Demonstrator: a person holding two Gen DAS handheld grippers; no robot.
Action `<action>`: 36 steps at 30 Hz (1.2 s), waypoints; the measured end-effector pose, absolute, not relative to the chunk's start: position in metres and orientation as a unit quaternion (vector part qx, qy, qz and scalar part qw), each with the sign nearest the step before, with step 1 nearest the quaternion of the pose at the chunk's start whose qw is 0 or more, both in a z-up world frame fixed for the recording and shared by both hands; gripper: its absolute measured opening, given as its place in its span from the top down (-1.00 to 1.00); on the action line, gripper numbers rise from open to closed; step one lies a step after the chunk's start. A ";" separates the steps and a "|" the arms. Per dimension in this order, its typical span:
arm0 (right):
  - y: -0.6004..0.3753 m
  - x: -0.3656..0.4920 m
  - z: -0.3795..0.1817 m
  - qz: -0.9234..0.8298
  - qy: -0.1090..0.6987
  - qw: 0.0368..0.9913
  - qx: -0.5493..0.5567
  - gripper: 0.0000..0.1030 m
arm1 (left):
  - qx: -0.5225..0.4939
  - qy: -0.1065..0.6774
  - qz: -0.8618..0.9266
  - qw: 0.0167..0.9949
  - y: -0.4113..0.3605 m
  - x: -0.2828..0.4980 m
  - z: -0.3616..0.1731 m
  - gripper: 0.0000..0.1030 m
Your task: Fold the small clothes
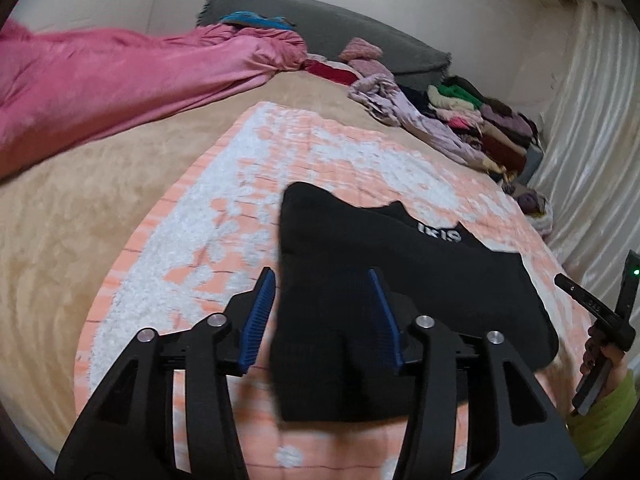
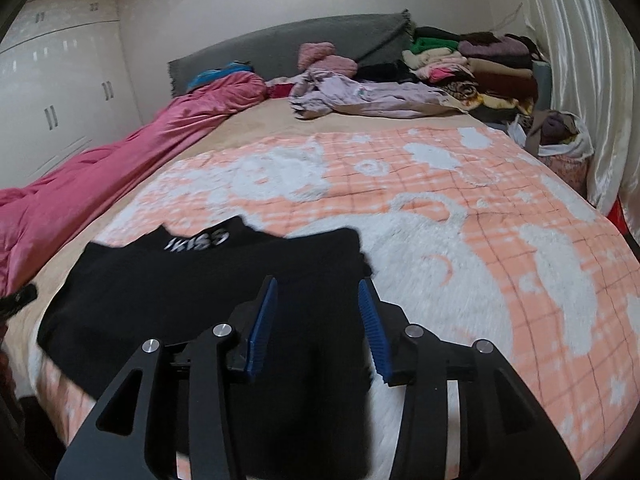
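I see the black garment [image 1: 400, 280] lying flat on the peach-and-white blanket [image 1: 224, 216] near the bed's front edge, its long axis running across the bed from one gripper to the other, with the neckline edge turned toward the grey headboard [image 2: 288, 48] and the folded sleeve ends toward me. White letters sit at the neck band; from the right wrist camera I read "KISS" (a first character before it is too blurred to make out). My left gripper [image 1: 322, 280] stands partly open, its blue pads [image 1: 260, 316] apart with the garment's left end lying between and below them, not pinched. My right gripper [image 2: 318, 292] is likewise partly open over the garment's right end, the cloth under the gap and no pad pressing on it. A heap of clothes [image 2: 480, 68] lies well apart by the curtain
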State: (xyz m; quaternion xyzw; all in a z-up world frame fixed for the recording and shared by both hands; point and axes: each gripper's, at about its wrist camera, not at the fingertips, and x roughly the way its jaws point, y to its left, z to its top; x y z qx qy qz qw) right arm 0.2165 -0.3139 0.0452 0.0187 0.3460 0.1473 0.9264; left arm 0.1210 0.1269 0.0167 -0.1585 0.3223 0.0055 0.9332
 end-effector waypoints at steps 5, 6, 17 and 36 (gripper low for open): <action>-0.293 0.188 0.047 0.171 0.340 0.924 -0.018 0.14 | -0.127 0.348 -0.009 0.929 0.094 0.136 0.009 0.09; -0.286 0.185 0.047 0.177 0.342 0.922 -0.026 0.13 | -0.119 0.358 -0.009 0.926 0.087 0.141 0.005 0.09; -0.260 0.178 0.014 0.184 0.393 0.899 -0.056 0.11 | -0.035 0.411 0.001 0.911 0.059 0.154 -0.034 0.01; -0.278 0.164 0.003 0.174 0.408 0.895 -0.039 0.08 | -0.077 0.400 -0.016 0.913 0.066 0.136 -0.028 -0.18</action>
